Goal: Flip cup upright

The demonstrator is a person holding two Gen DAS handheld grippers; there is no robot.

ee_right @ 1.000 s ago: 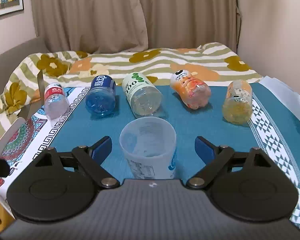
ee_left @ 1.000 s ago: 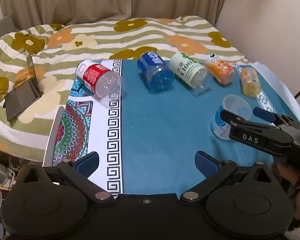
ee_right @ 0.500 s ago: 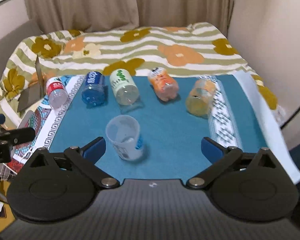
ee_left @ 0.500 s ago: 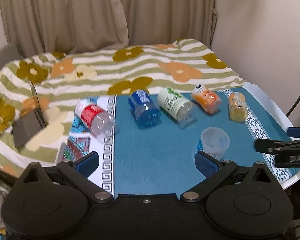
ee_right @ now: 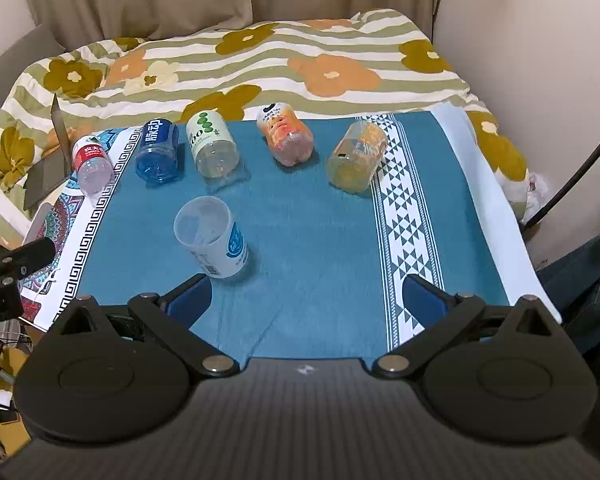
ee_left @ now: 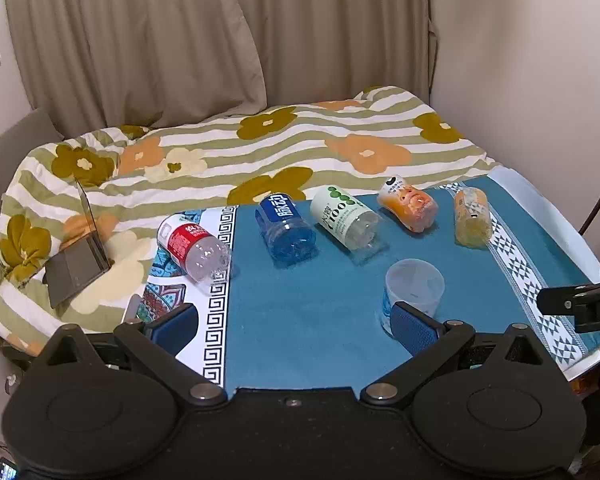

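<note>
A: How do the tongs stand?

B: The left gripper (ee_left: pixel 292 322) is spread wide, its blue pads far apart with bare teal tablecloth (ee_left: pixel 300 320) between them. It holds nothing. Its right pad overlaps the lower edge of the cup in the picture, though contact cannot be judged.

A: And the other one?

B: The right gripper (ee_right: pixel 306 298) is just as wide and just as empty, low in the frame over the cloth. The cup sits up and left of its left pad, apart from it.

A: Where is the cup itself?

B: The translucent plastic cup (ee_right: pixel 212 236) with a blue label stands on its base, mouth up, on the teal cloth left of centre in the right wrist view; in the left wrist view it is at lower right (ee_left: pixel 414 286).

A: What lies beyond it?

B: A row of bottles on their sides: a red-labelled water bottle (ee_right: pixel 91 163), a blue bottle (ee_right: pixel 158 151), a white-and-green one (ee_right: pixel 213 149), an orange one (ee_right: pixel 286 136) and a yellowish one (ee_right: pixel 356 156).
</note>
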